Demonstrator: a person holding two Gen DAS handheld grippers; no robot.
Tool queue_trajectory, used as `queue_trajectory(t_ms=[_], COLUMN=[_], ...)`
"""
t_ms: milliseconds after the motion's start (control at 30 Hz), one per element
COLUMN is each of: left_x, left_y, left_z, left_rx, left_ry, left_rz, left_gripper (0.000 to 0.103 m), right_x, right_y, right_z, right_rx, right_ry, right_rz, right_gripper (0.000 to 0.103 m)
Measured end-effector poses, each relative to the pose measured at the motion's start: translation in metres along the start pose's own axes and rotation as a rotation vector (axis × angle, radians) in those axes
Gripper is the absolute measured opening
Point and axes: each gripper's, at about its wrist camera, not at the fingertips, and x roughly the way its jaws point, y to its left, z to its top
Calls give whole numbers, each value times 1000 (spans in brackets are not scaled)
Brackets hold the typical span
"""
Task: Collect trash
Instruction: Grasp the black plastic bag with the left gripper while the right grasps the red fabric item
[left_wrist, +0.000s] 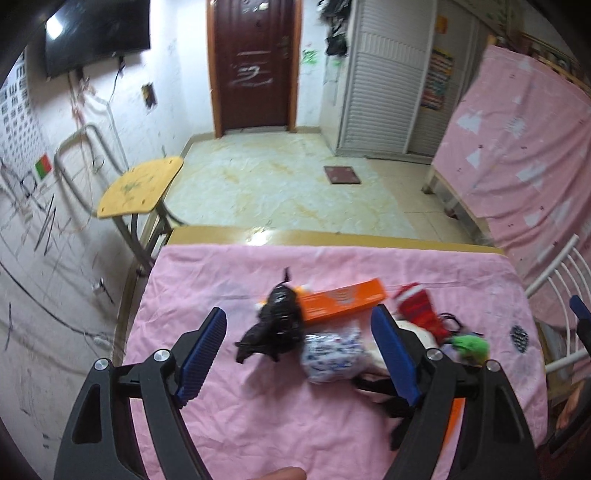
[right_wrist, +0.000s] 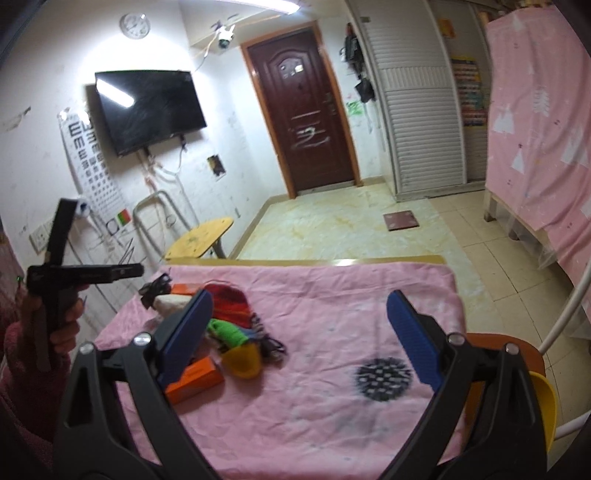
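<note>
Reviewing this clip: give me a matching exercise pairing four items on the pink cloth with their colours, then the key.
Things:
1. crumpled bag
2. long box
3. small cup
4. knitted item

Colours:
A. yellow
B. red
C. black
D. orange

Pairs: 1-C, 2-D, 3-A, 4-B

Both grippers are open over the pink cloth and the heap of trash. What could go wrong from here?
The black bag lies against the orange box and the printed wrapper, so the open left gripper may pinch several at once. Closing low could snag the wrinkled pink cloth. The right gripper hangs open away from the heap.
</note>
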Motion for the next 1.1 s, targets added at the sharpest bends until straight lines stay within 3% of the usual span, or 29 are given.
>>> queue_trajectory(t_ms=[267, 433, 533, 567, 600, 833, 900, 1000, 1100], left_x=[47, 57, 59, 60, 58, 29, 21, 9, 2], left_y=[28, 34, 33, 32, 33, 38, 38, 37, 36], left_z=[-3, -11, -16, -19, -20, -23, -24, -27, -30], left_rx=[-110, -126, -113, -111, -112, -135, -129, -123, -115], left_ry=[83, 95, 103, 103, 97, 9, -13, -35, -45], left_rz=[-75, -119, -124, -123, -122, -126, -121, -121, -124], left_gripper=[73, 73, 49, 29, 18, 12, 12, 12, 12], right_x=[43, 73, 91, 97, 104, 141, 149, 163, 170], right_y=[42, 66, 77, 80, 84, 92, 89, 90, 93], right_z=[3, 4, 8, 9, 10, 15, 15, 10, 6], right_rx=[-86, -124, -131, -135, -140, -116, -89, -66, -76], right_ry=[91, 156, 194, 205, 221, 287, 309, 354, 382], right_rz=[4, 36, 58, 62, 60, 59, 87, 115, 117], right_gripper=[95, 95, 95, 95, 95, 92, 78, 66, 62])
